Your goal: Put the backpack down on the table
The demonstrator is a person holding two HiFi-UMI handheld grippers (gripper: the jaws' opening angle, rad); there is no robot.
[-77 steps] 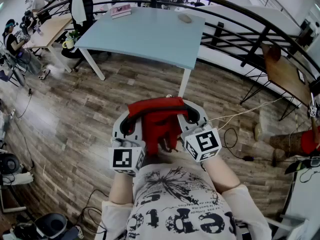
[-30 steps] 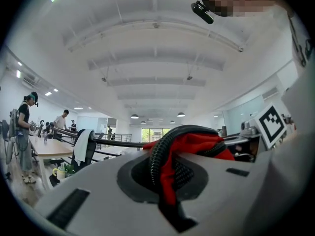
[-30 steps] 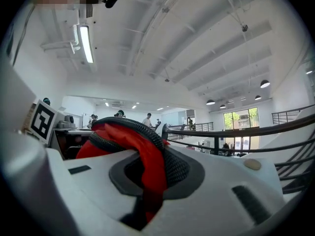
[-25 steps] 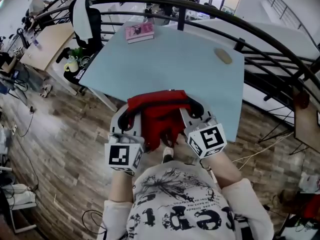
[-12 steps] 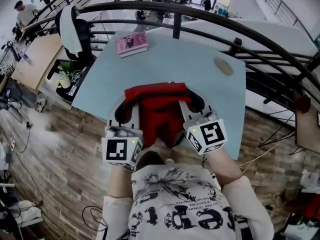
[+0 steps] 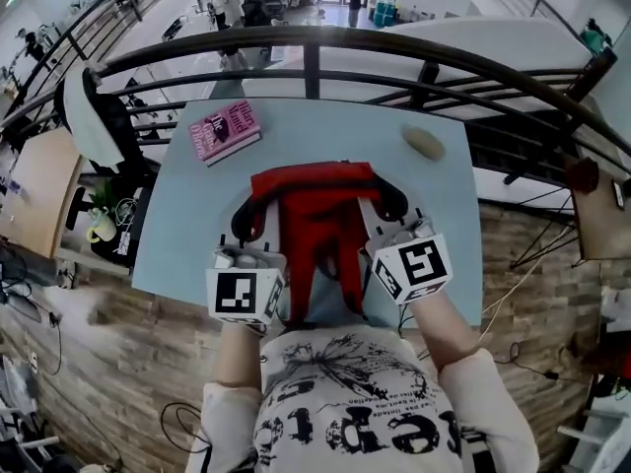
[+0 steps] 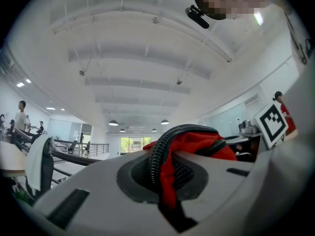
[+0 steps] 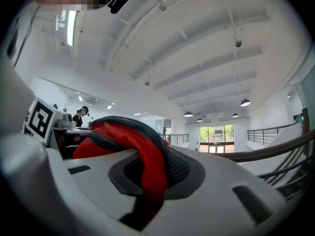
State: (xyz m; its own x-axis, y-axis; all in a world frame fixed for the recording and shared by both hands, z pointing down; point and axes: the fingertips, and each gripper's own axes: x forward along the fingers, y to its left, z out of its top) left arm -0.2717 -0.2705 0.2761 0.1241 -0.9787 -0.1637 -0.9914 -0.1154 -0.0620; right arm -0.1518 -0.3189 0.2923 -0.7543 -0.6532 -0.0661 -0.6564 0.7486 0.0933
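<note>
Backpack (image 6: pixel 317 227), red, over the light-blue table (image 6: pixel 434 195); left hand-held gripper (image 6: pixel 248 223) and right hand-held gripper (image 6: pixel 388 205) each clamped on its black-edged top; pink book (image 6: pixel 226 130) beyond.

The red fabric backpack (image 6: pixel 320 230) has black ribbed edging and a patch of black mesh. The pale grey left gripper (image 6: pixel 248 223) and pale grey right gripper (image 6: pixel 390 205) have dark grey pads and white cubes (image 6: pixel 245 299) printed with black squares. The pale blue rectangular table (image 6: pixel 325 136) bears a pink book (image 6: pixel 225 131) at its far left corner and a tan oval object (image 6: pixel 424 143) near its far right corner. The plank floor (image 6: pixel 99 363) is streaked brown.
</note>
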